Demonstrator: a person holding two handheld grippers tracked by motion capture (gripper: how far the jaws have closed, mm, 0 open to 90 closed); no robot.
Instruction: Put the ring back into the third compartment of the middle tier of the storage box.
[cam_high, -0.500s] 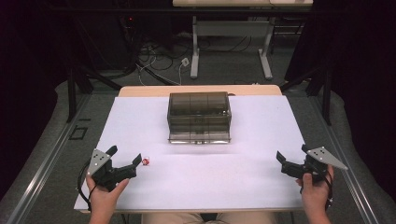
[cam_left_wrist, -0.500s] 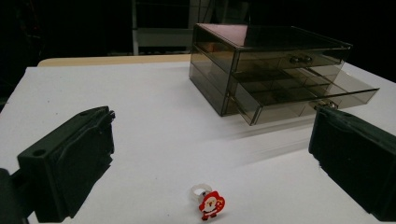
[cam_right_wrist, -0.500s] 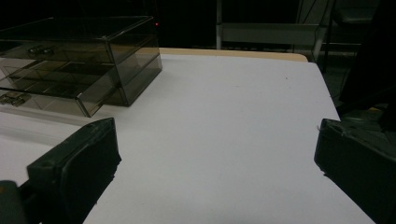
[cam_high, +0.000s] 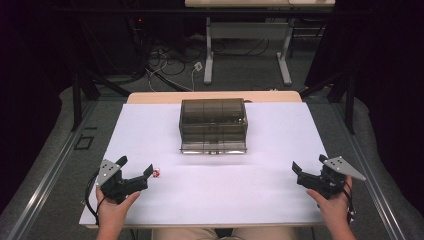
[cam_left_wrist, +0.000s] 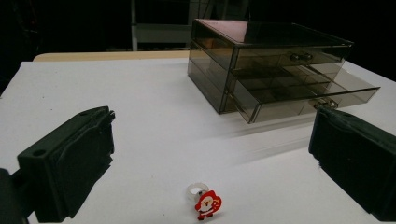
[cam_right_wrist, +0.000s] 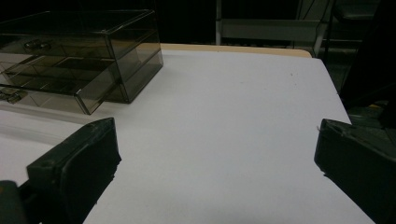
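A: Left gripper (cam_high: 135, 172) fingers (cam_left_wrist: 70, 163) spread wide, nothing clamped. Small Santa ring (cam_left_wrist: 205, 201) on the worktop (cam_high: 225, 195) between them, untouched, just ahead of the tips.

B: Seen from high too? Ring (cam_high: 157, 173) right beside the left gripper's inner fingertip, near the worktop's front-left corner.

A: Yep. Right gripper (cam_high: 311, 170) fingers (cam_right_wrist: 77, 170) also wide apart, empty, over bare white worktop at front right.

B: Both held low by a hand each, left hand (cam_high: 112, 210) and right hand (cam_high: 334, 205) coming in from the bottom edge.

A: Farther out: smoky see-thru drawer box (cam_high: 213, 125) at worktop centre-back, well apart from both grippers. Bottom drawer (cam_left_wrist: 303, 95) pulled out partway, upper drawer closed.

B: Ring well clear of the box, off to its front left.
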